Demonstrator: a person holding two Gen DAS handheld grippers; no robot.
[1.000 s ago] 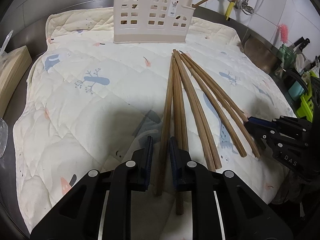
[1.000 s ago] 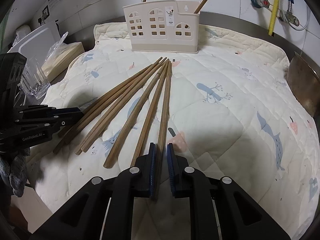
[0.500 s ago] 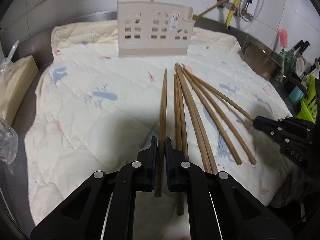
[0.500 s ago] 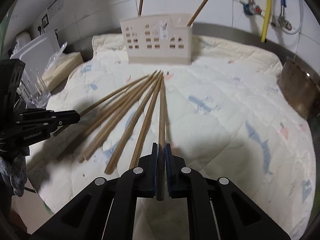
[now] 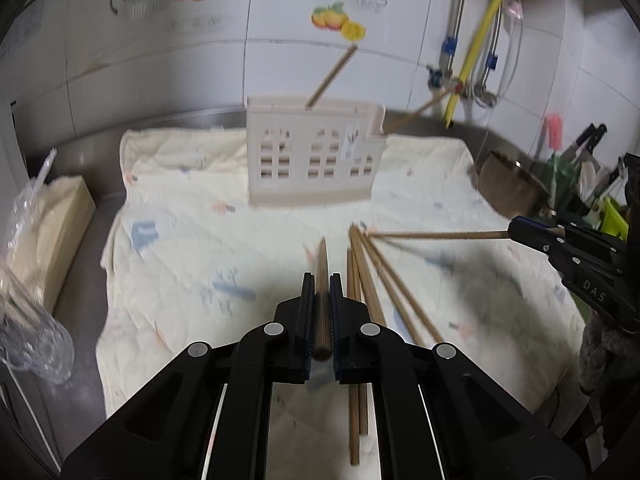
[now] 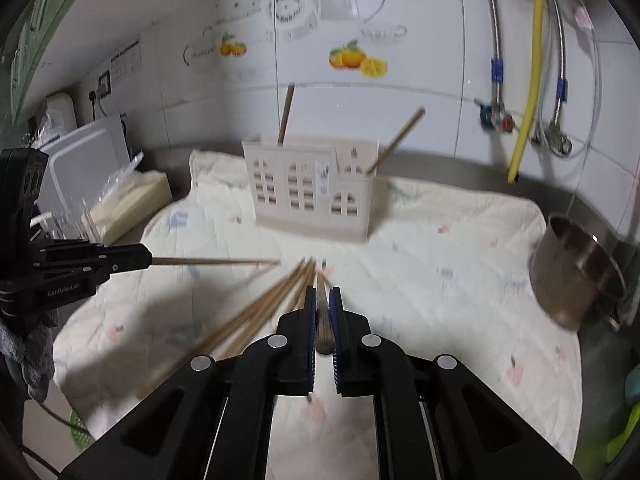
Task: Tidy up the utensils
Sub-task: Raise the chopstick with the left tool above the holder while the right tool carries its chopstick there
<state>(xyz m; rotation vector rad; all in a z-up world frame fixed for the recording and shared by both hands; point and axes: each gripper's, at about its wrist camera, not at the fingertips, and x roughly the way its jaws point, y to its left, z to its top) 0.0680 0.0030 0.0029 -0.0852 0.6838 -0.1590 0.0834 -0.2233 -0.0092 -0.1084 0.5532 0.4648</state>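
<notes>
Over the quilted mat, left wrist view: left gripper (image 5: 321,280) points down at a slant toward the cream utensil caddy (image 5: 310,156).
Left claw: pads clamped on one wooden chopstick (image 5: 322,268), which runs forward between them, its tip clear of the mat (image 5: 180,248).
Around it: loose chopsticks (image 5: 370,280) lie fanned on the mat just right of the claw; two more chopsticks stand tilted in the caddy.
Right edge: right gripper (image 5: 516,230) shows from the side, a second chopstick (image 5: 436,235) sticking out level from its tip.
Clutter: a steel pot (image 5: 508,188) sits beyond the mat at right.

Right wrist view: right gripper (image 6: 323,300) angles down toward the caddy (image 6: 308,188).
Right claw: pads pinched tight on a chopstick (image 6: 322,320) seen nearly end-on.
Around it: the loose fan (image 6: 256,312) lies blurred at left on the mat (image 6: 440,280).
Left edge: left gripper (image 6: 146,258) holds its chopstick (image 6: 216,261) level above the mat.
Clutter: steel pot (image 6: 576,276) at right.
</notes>
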